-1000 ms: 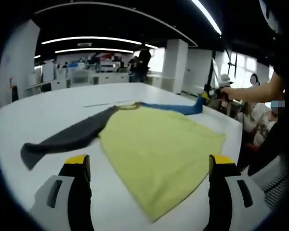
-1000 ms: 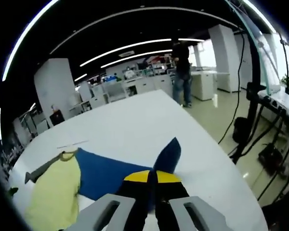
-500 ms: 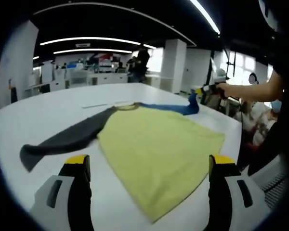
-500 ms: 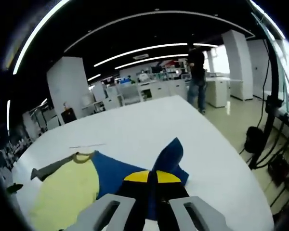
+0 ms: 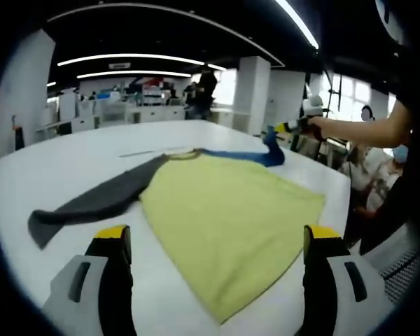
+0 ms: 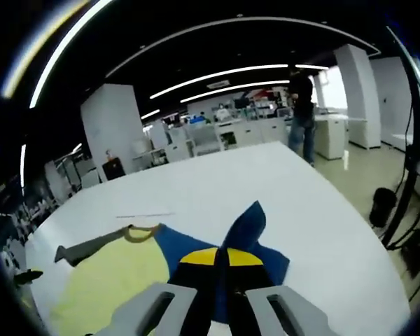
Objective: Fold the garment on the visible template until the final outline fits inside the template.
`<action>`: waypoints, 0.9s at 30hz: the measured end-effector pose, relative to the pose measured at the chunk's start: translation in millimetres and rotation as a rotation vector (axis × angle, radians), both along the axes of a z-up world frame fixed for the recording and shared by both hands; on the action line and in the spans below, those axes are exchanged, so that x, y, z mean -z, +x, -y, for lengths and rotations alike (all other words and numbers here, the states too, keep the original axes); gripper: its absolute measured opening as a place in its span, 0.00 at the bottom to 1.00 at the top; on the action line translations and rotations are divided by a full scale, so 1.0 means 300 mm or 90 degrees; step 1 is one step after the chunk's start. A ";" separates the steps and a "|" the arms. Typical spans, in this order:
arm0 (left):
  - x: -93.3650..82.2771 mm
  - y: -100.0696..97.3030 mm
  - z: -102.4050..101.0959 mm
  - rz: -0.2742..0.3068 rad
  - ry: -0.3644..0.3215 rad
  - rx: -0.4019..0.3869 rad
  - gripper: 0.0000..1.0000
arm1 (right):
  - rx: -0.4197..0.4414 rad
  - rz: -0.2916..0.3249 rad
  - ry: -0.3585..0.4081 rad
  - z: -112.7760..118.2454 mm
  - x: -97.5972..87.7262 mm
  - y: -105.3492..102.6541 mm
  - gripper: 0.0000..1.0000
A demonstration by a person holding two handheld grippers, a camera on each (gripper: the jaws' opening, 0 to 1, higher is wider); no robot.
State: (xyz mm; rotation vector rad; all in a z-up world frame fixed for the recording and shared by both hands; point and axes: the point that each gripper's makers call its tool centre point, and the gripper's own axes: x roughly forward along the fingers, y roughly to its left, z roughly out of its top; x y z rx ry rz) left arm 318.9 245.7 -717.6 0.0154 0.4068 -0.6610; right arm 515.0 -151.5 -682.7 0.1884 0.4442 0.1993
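Garment (image 5: 231,210) flat on white desk (image 5: 70,157). Right gripper (image 6: 220,262) pinching blue sleeve (image 6: 248,224); left gripper (image 5: 213,241) spread, at 6 o'clock. Best to carry sleeve low across yellow body, without dragging.

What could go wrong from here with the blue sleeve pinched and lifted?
The right gripper grips only the tip of the blue sleeve, so it may slip out mid-fold. Pulling the sleeve could drag the yellow body, which the open left gripper is not holding down, off its position on the white table.
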 end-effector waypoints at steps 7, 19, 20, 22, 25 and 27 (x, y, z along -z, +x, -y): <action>-0.003 -0.003 0.004 0.001 0.002 0.004 0.99 | -0.026 -0.006 -0.010 -0.059 0.009 0.006 0.00; 0.006 -0.005 0.004 -0.002 0.005 0.000 0.99 | -0.078 -0.009 -0.042 -0.183 0.021 0.022 0.00; 0.007 -0.005 0.004 -0.003 0.006 0.001 0.99 | -0.082 -0.010 -0.045 -0.195 0.023 0.024 0.00; 0.010 -0.007 0.006 -0.003 0.005 0.001 0.99 | -0.090 -0.009 -0.051 -0.216 0.023 0.026 0.00; 0.014 -0.008 0.008 -0.005 0.006 0.001 0.99 | -0.099 -0.008 -0.057 -0.240 0.024 0.029 0.00; 0.017 -0.008 0.008 -0.006 0.005 0.001 0.99 | -0.105 -0.006 -0.052 -0.259 0.022 0.032 0.00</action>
